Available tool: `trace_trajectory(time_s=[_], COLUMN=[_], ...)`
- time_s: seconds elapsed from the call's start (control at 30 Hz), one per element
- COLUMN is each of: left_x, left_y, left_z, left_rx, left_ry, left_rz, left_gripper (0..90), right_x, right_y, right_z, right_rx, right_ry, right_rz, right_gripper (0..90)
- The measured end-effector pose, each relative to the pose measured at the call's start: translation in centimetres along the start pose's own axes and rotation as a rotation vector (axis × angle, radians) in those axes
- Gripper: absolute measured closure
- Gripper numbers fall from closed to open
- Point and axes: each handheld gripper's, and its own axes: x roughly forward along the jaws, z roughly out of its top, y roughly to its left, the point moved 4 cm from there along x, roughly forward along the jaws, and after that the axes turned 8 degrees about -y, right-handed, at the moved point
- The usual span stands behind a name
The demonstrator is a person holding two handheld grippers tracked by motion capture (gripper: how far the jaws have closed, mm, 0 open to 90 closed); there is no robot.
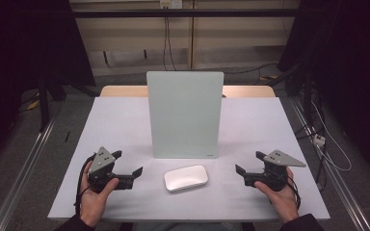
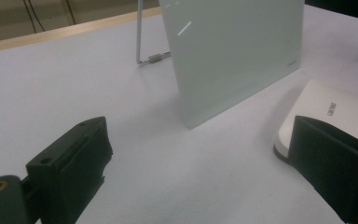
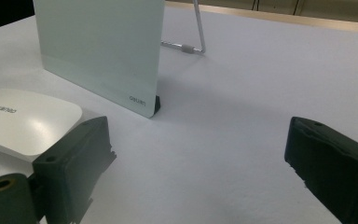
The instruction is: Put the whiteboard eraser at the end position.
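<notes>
The left gripper (image 1: 127,163) rests near the desk's (image 1: 120,120) front left corner, jaws spread wide and holding nothing. Between the grippers, near the front edge, lies the white eraser (image 1: 186,177), flat and untouched, just in front of the upright glass board (image 1: 184,114) at the desk's middle. The right gripper (image 1: 249,162), near the front right corner, also has its jaws wide apart and empty.
</notes>
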Motion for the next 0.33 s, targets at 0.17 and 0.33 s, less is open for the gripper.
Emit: trace_trajectory(time_s=[0.17, 0.33], left_x=[0.03, 0.05], left_y=[-0.48, -0.45], left_z=[0.18, 0.07], left_rx=[0.026, 0.014], left_ry=[-0.019, -0.013], left_rz=[-0.008, -0.002], left_gripper=[5.7, 5.7], right_x=[-0.02, -0.05], right_y=[-0.05, -0.12], right_z=[0.00, -0.01], right_rx=[-0.003, -0.001], right_ry=[0.000, -0.001], right_rz=[0.001, 0.001], right_gripper=[7.0, 6.9])
